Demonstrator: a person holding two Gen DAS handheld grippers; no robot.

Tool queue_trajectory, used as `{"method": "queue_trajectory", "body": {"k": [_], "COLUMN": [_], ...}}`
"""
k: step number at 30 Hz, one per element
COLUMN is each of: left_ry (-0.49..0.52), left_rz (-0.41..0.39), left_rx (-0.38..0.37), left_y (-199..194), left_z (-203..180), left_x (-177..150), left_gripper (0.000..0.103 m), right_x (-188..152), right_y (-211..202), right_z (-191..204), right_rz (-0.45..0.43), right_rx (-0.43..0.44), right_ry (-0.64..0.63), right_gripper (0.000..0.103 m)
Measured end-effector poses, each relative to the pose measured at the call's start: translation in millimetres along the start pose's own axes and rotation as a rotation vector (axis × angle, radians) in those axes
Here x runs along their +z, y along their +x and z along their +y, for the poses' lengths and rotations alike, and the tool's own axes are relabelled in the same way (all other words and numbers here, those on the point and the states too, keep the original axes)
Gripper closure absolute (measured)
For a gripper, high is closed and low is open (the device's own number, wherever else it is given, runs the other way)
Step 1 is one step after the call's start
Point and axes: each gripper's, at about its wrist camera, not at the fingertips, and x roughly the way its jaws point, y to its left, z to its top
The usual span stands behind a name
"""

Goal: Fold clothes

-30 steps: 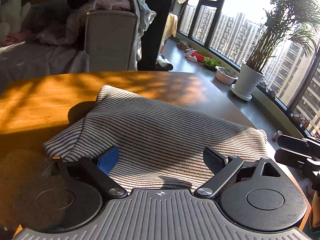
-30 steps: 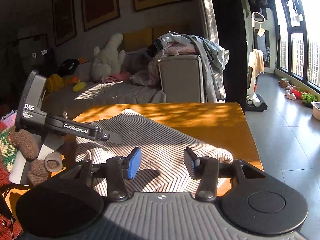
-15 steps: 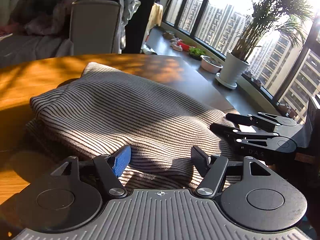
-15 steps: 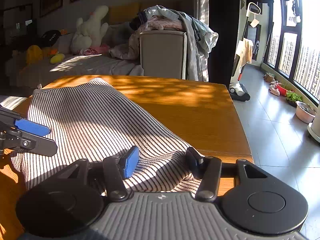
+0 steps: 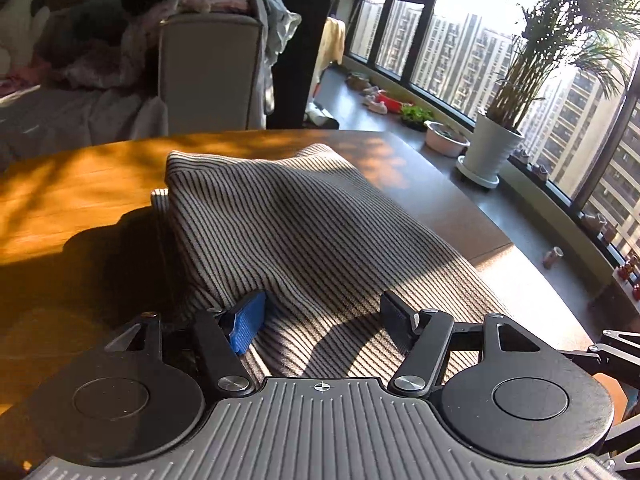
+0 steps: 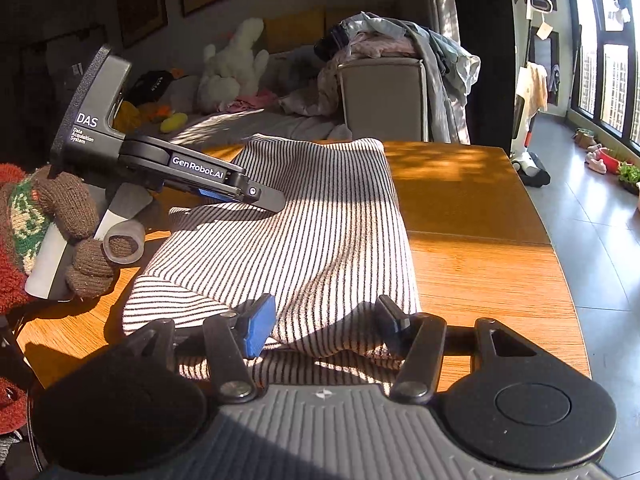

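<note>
A folded black-and-white striped garment (image 5: 296,236) lies on the wooden table (image 5: 72,196); it also shows in the right wrist view (image 6: 312,236). My left gripper (image 5: 320,316) is open, its fingers low over the garment's near edge with cloth bulging between them. My right gripper (image 6: 324,320) is open at the garment's other near corner, cloth between its fingers. The left gripper (image 6: 256,196) shows from the side in the right wrist view, resting on the garment's left edge. Part of the right gripper (image 5: 616,352) shows at the right edge of the left wrist view.
A grey armchair (image 6: 384,96) piled with clothes stands behind the table. A sofa with a white plush toy (image 6: 232,68) is at the back left. A potted plant (image 5: 496,148) stands by the windows. The table's edge (image 6: 560,264) runs along the right.
Both grippers moved back toward the garment's near edge and lowered. The garment now looks narrower and more bunched, with cloth lifted between each pair of fingers.
</note>
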Motion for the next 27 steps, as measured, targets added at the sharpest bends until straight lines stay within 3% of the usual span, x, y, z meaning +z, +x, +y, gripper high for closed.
{"method": "queue_trajectory", "body": {"k": [2,6,10,19,27], "left_ry": [-0.01,-0.033,-0.017,0.002,0.008], "left_rz": [-0.005,-0.018,-0.019,-0.011,-0.005], "left_rx": [0.006,0.001,0.01,0.012,0.007], "left_y": [-5.6,-16.3,-25.1,-28.8,-30.6], "left_z": [1.7,2.8,-3.5,-2.4,-1.2], "left_x": [-2.5,-7.5,-12.2,-16.6,-21.4], "left_gripper": [0.032,0.028,0.025,0.024,0.024], "right_x": [6.8,22.3,18.3,0.9,-15.3], "right_y": [-6.3,1.6,29.4,21.9,-1.4], "right_z": [2.0,-11.3,-28.3,-27.4,-8.1], "right_rz": [-0.026,-0.061,0.018,0.027,0.041], "right_rx": [-0.012,-0.122,-0.159,-0.178,-0.135], "right_ry": [-0.025,-0.028,-0.003,0.007,-0.015], "right_gripper": [0.046,0.046,0.046,0.046,0.045]}}
